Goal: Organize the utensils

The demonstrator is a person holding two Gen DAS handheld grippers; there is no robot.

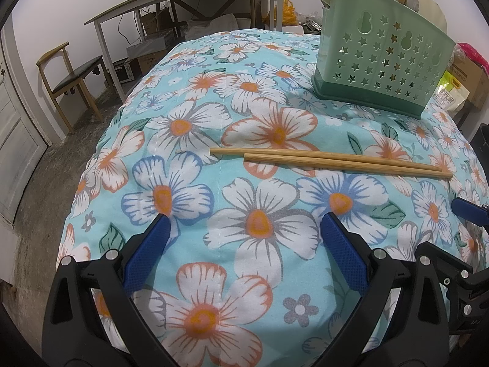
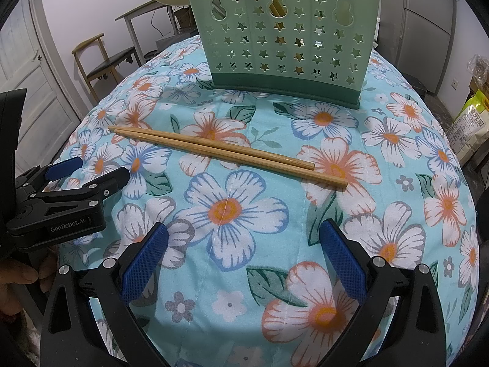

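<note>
Left gripper (image 2: 88, 171) marked "GenRobot.AI", both grippers' jaws wide, chopsticks (image 2: 227, 153) untouched

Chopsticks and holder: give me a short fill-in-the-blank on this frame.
1. The chopsticks lie ___ on the floral cloth.
2. The green holder has ___-shaped cutouts.
3. The left tongs and right tongs are both ___.
4. The number of loose chopsticks is ___.

Missing words: flat; star; open; two
</note>
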